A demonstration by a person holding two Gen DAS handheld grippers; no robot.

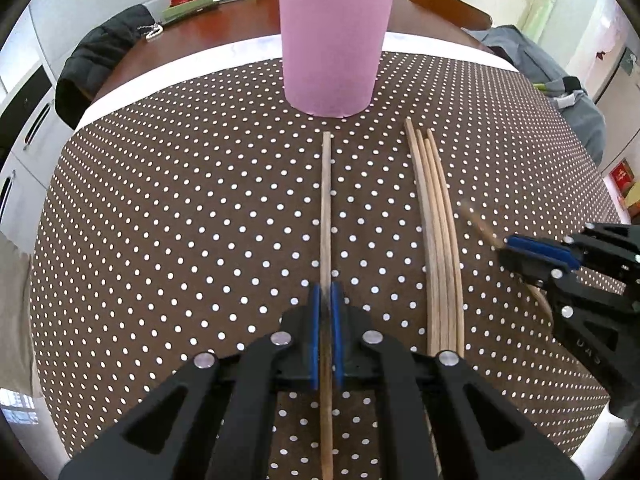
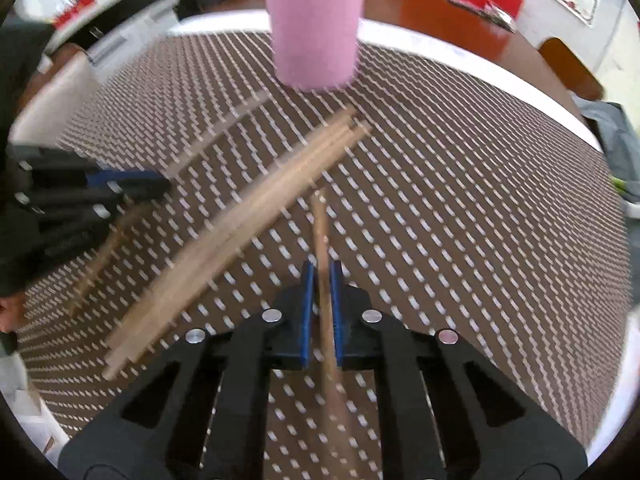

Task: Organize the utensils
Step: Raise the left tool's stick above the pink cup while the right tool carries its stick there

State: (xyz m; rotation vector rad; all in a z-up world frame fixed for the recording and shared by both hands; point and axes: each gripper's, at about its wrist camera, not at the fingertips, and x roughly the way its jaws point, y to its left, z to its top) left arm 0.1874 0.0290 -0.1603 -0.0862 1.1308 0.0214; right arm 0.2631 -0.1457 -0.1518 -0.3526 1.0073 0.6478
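- Left tool (image 1: 326, 300) is clamped on a thin, light, stiff wooden chopstick (image 1: 326, 200) lying on the dotted worktop (image 1: 200, 220), pointing ahead to the pink cup (image 1: 334, 48).
- Right tool (image 2: 322, 280) is clamped on another chopstick (image 2: 320, 232); grip mid-length, since the smooth wood likely pivots.

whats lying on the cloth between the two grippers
A loose bundle of chopsticks lies on the dotted cloth between the left gripper and right gripper, clearest in the left wrist view. Each gripper is shut on a single chopstick.
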